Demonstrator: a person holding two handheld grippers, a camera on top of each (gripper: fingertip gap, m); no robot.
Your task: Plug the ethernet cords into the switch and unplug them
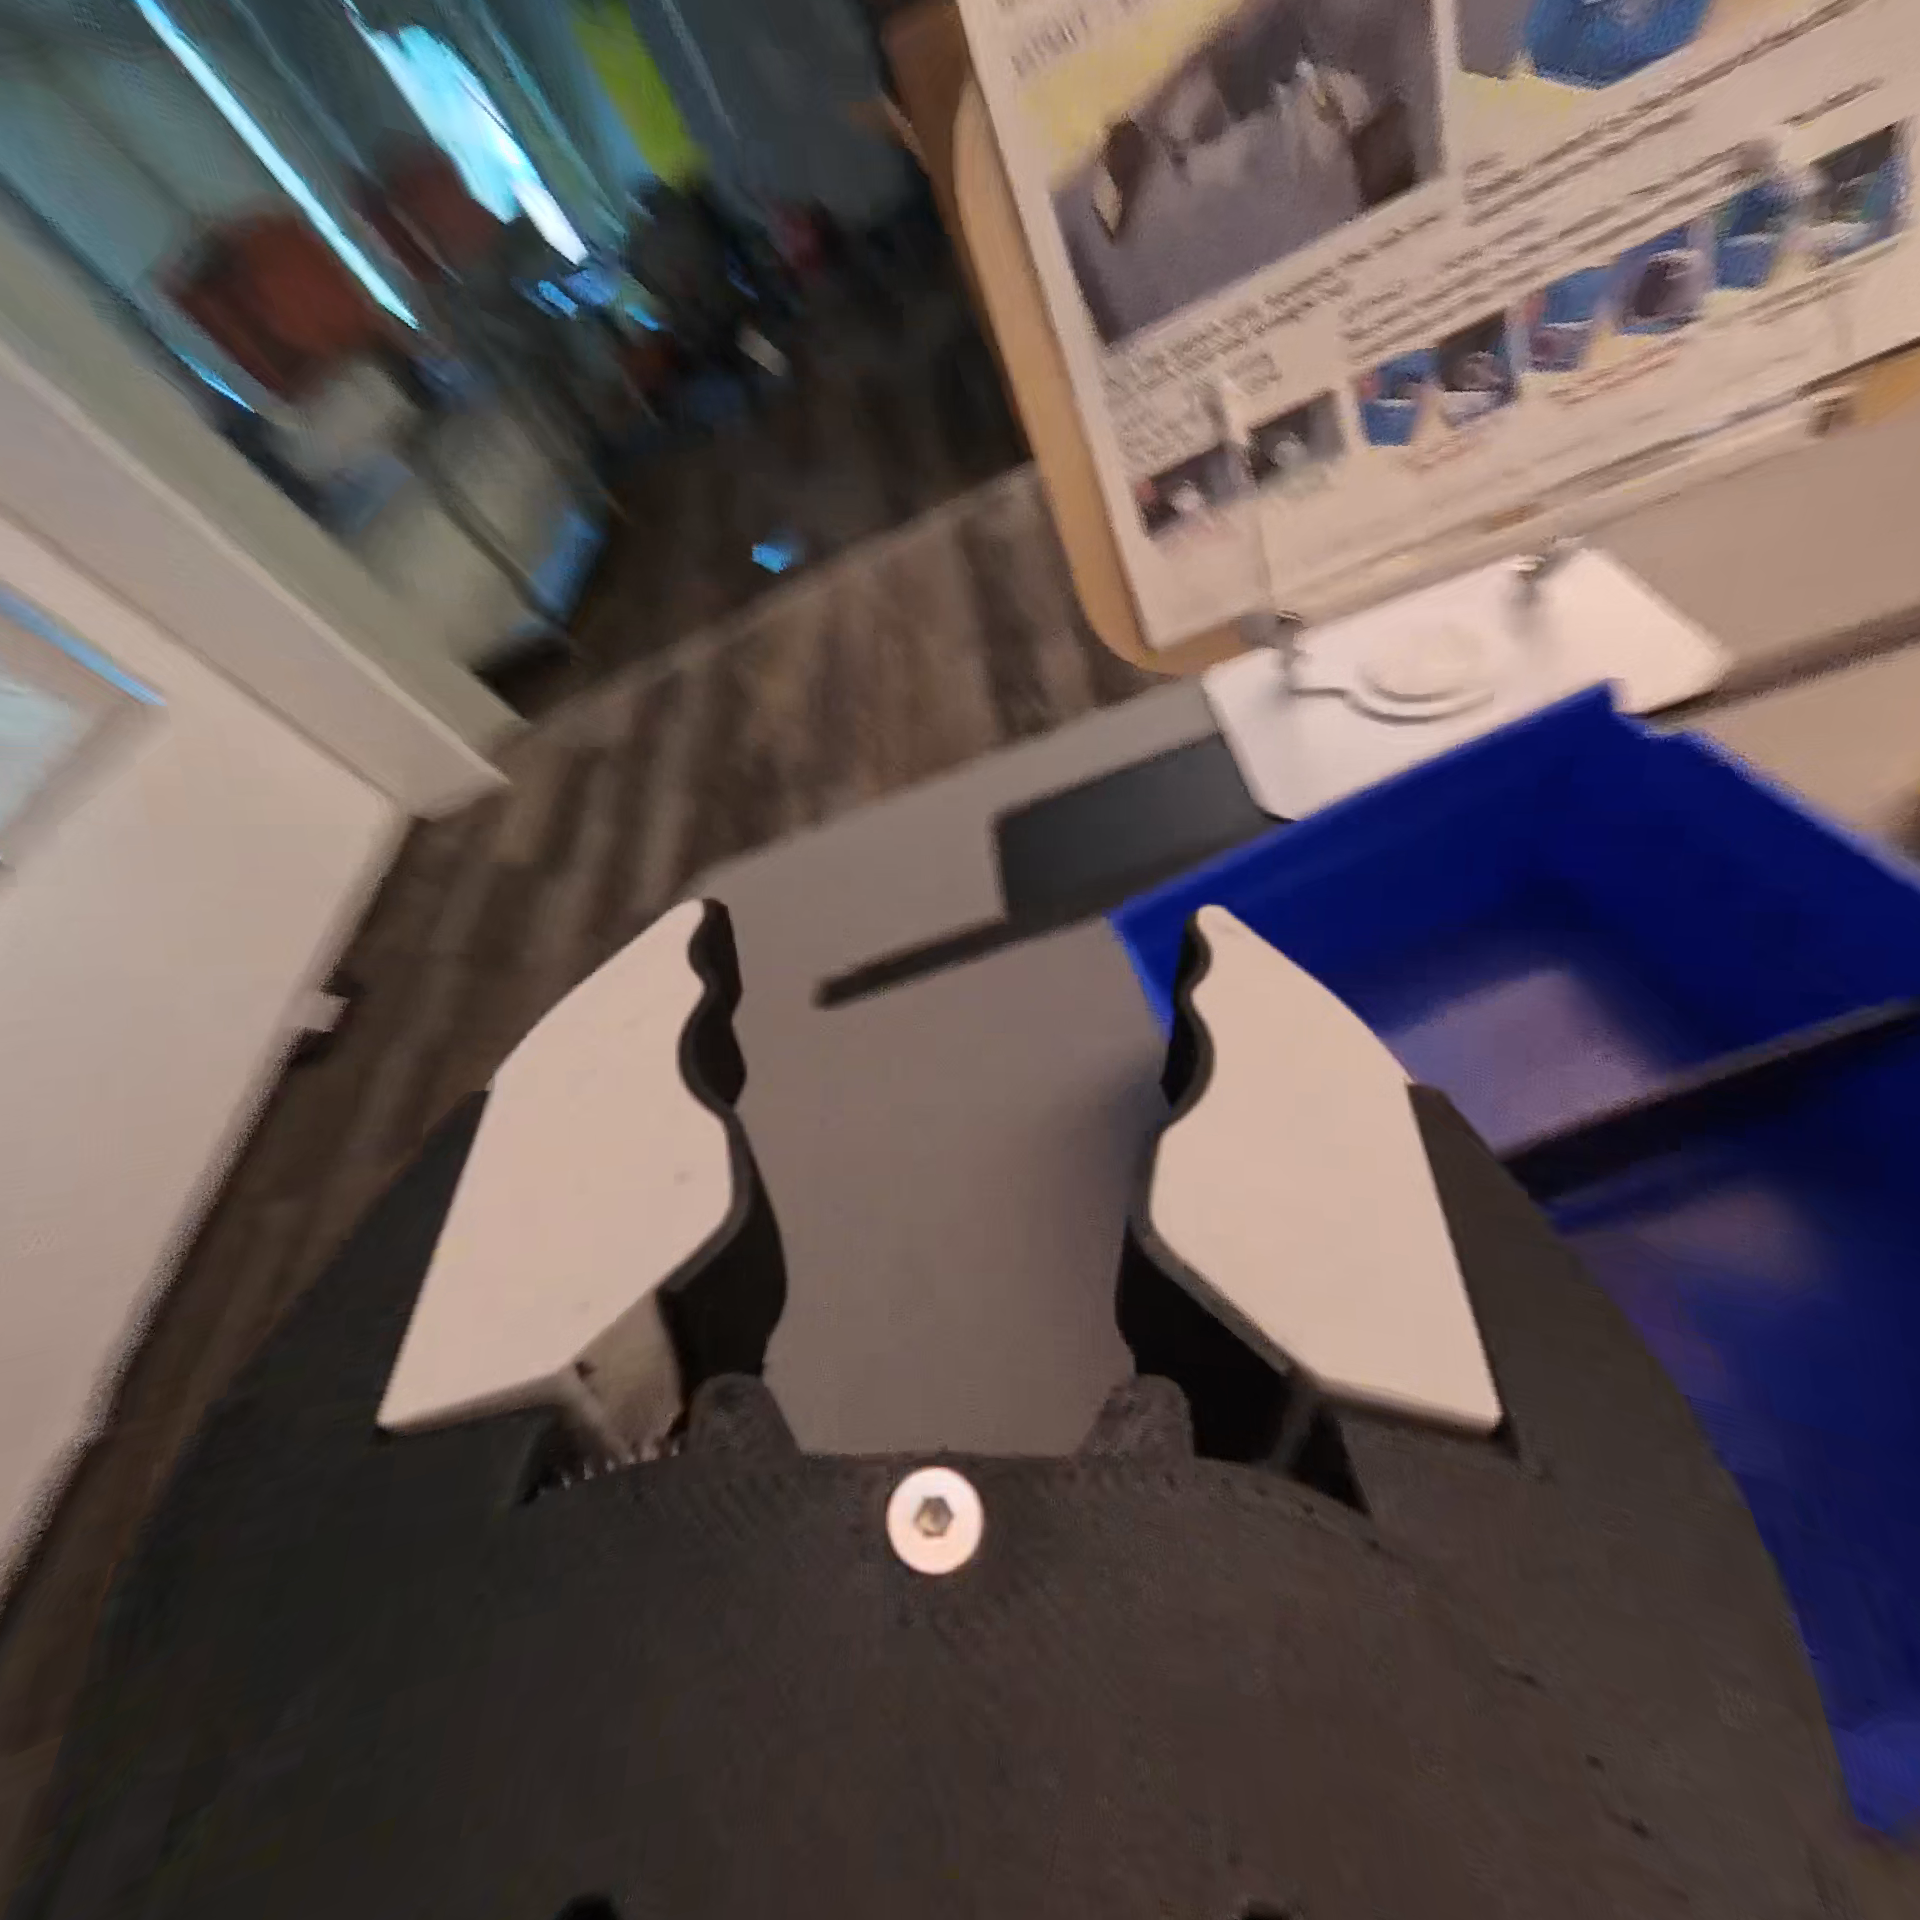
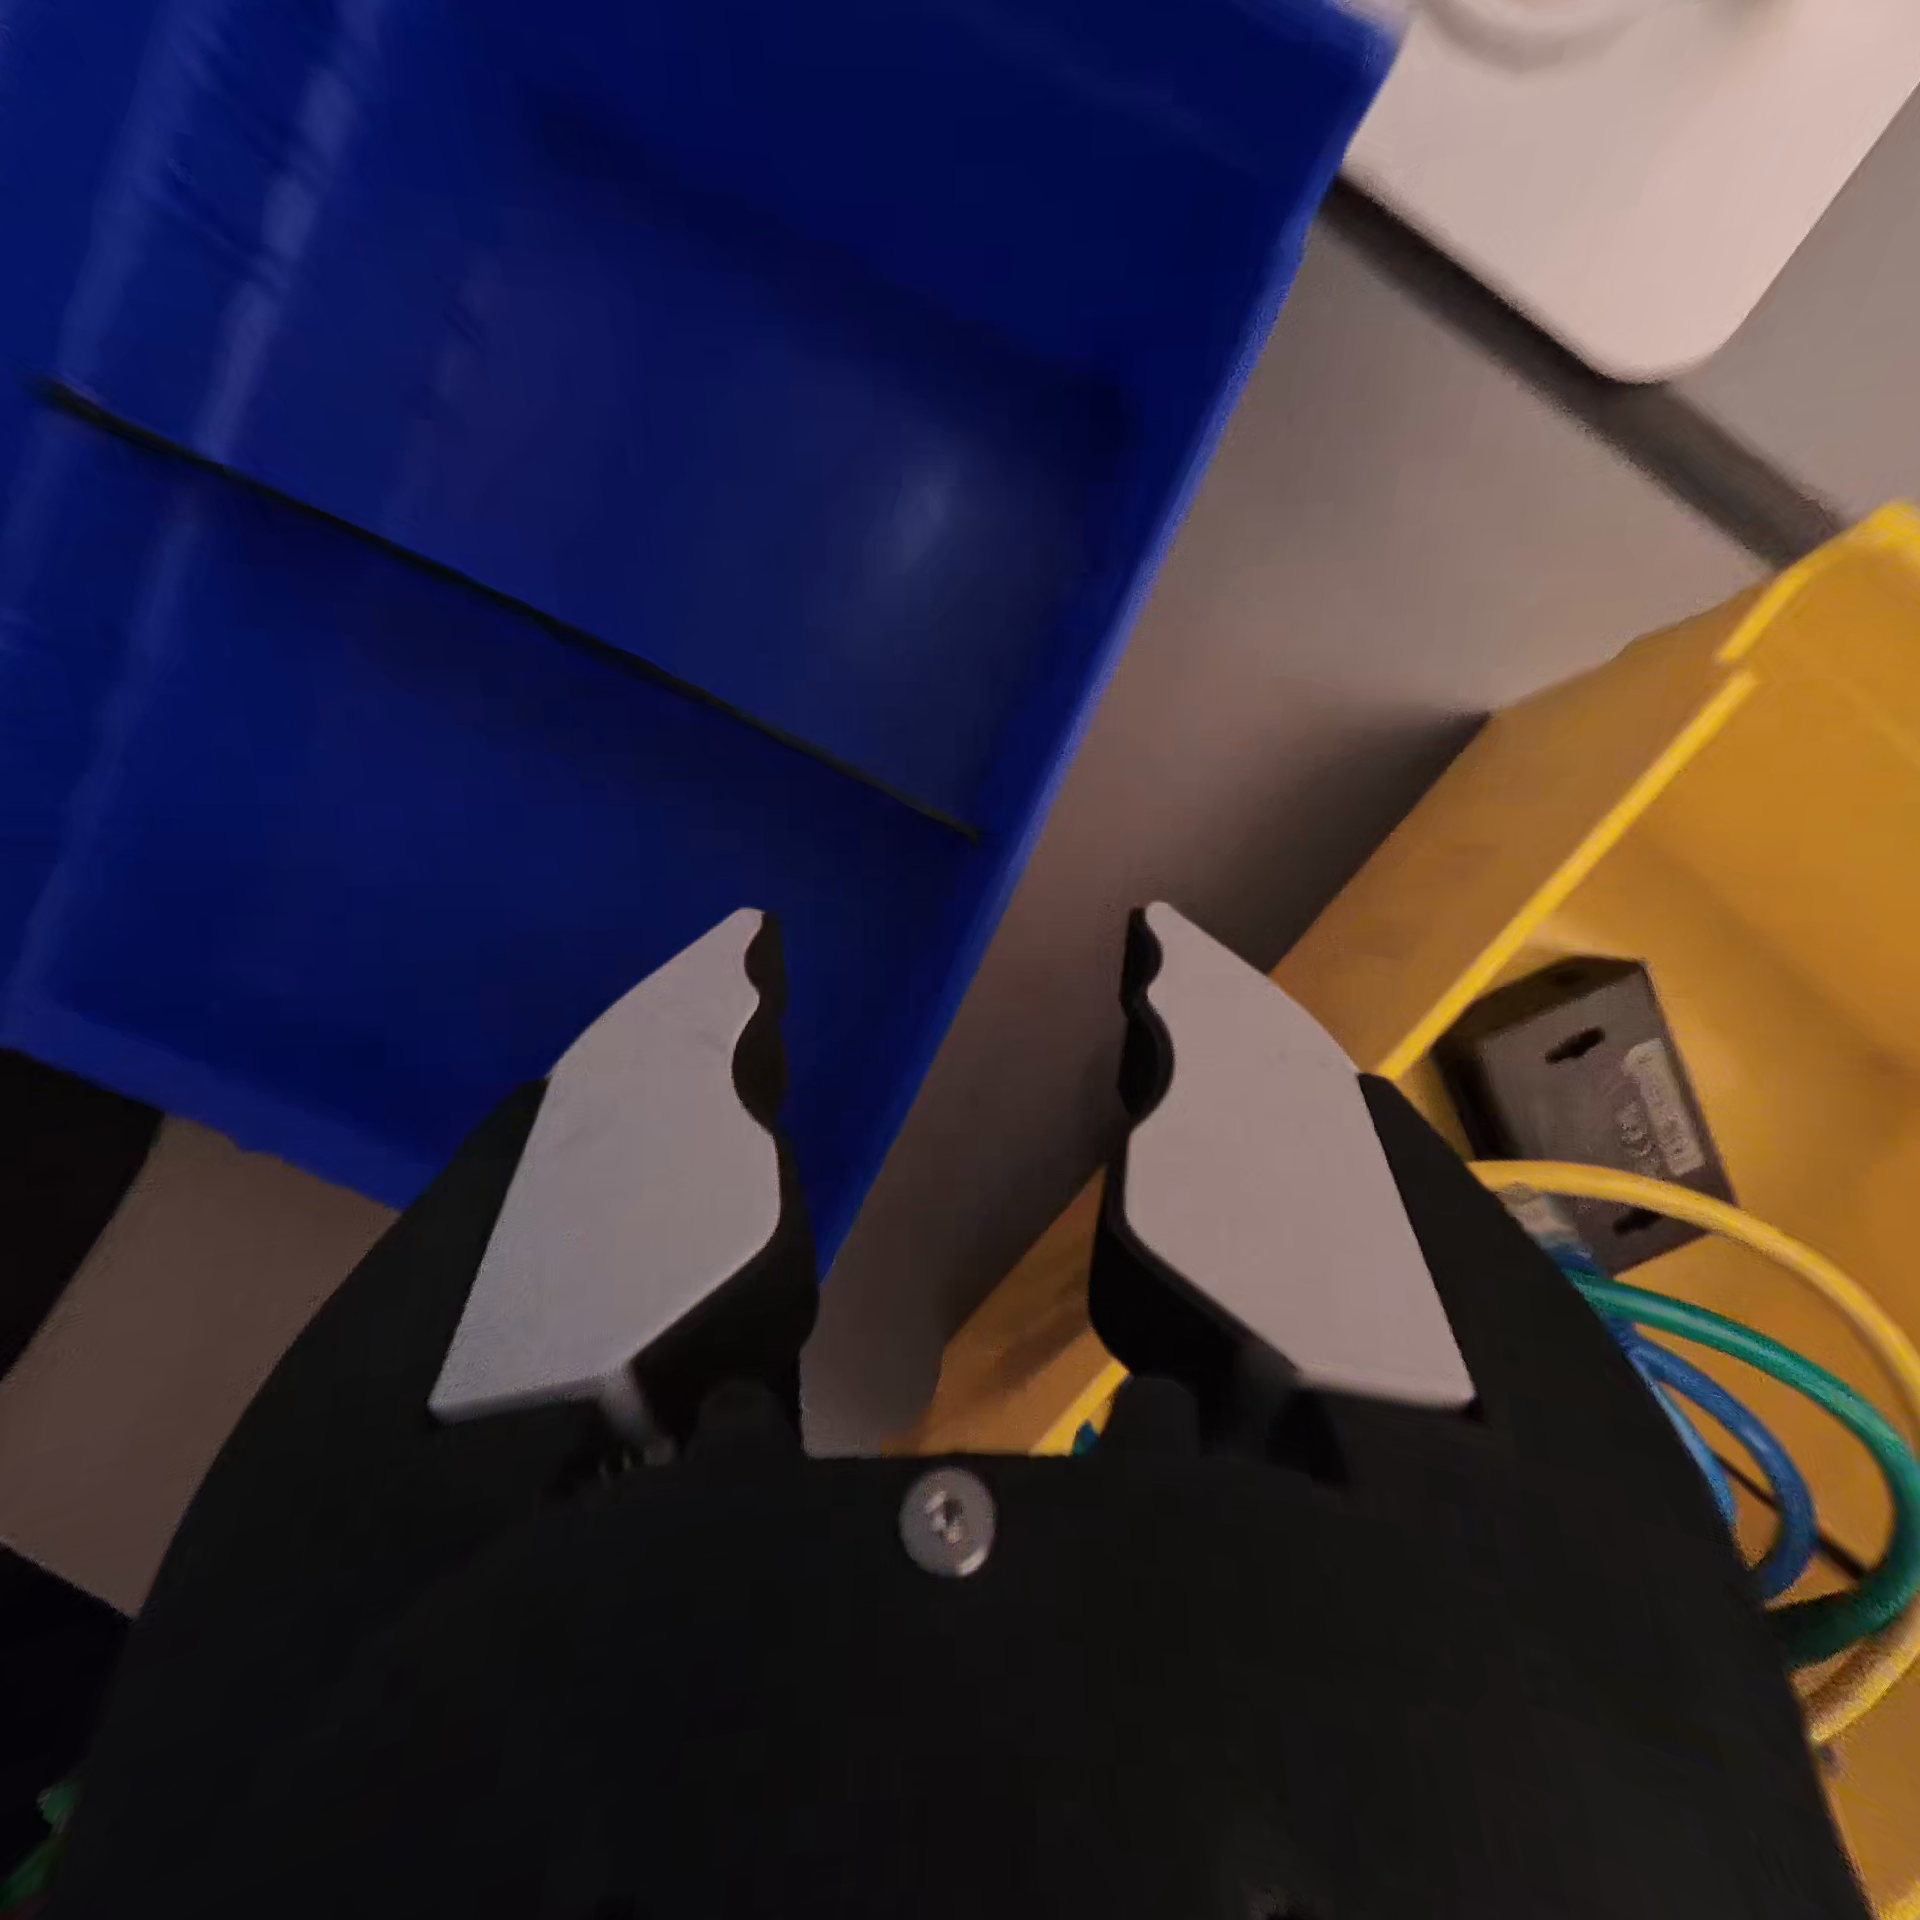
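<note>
In the right wrist view a yellow bin [image 2: 1558, 831] at the right holds a small black switch [image 2: 1590, 1122] with yellow [image 2: 1704, 1210], green [image 2: 1766, 1361] and blue [image 2: 1756, 1455] ethernet cords looping beside it. Whether any cord is plugged in is hidden by my finger. My right gripper [image 2: 951, 925] is open and empty, above the gap between the blue bin [image 2: 520, 520] and the yellow bin. My left gripper [image 1: 956, 920] is open and empty, over the grey table [image 1: 935, 1195] left of the blue bin [image 1: 1662, 987]. Both views are blurred.
The blue bin has a thin divider [image 2: 520, 613] and looks empty. A white stand base [image 1: 1455, 675] carries a printed board [image 1: 1455, 260] at the back; the base also shows in the right wrist view [image 2: 1621, 177]. A black flat piece [image 1: 1122, 862] lies on the table. The table's left edge drops to wood floor [image 1: 779, 675].
</note>
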